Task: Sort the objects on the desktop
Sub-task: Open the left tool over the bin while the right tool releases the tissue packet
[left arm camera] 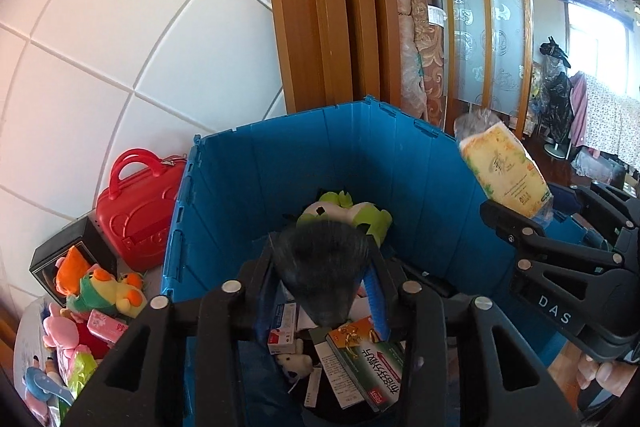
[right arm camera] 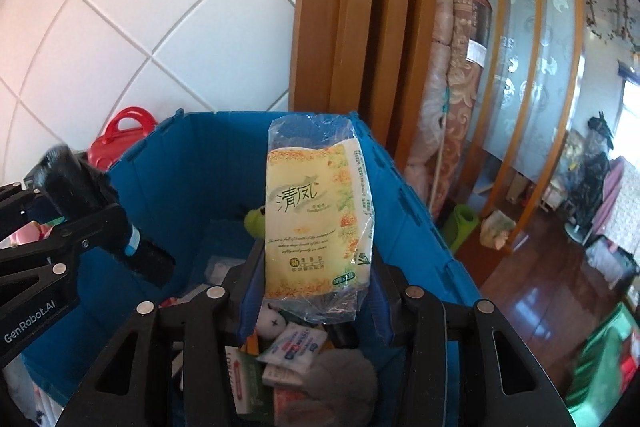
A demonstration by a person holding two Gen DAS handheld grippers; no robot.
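Observation:
A blue crate (left arm camera: 360, 155) (right arm camera: 192, 167) stands open below both grippers. My left gripper (left arm camera: 324, 251) (right arm camera: 106, 225) hangs over it with a black fan-shaped brush (left arm camera: 320, 263) (right arm camera: 76, 187) between its blue-padded fingers. The brush is blurred and looks loose, with its narrow end clear of the pads. My right gripper (right arm camera: 316, 267) (left arm camera: 540, 203) is beside it on the right. It holds a yellow tissue pack (right arm camera: 316, 211) (left arm camera: 504, 167) upright between its pads, above the crate's inside.
Medicine boxes (left arm camera: 360, 359) and a green plush (left arm camera: 348, 211) lie in the crate. To its left are a red case (left arm camera: 140, 211), a black box (left arm camera: 72, 247) and several plush toys (left arm camera: 104, 291). Behind it are a tiled wall, a wooden frame and rolled carpets (left arm camera: 424, 39).

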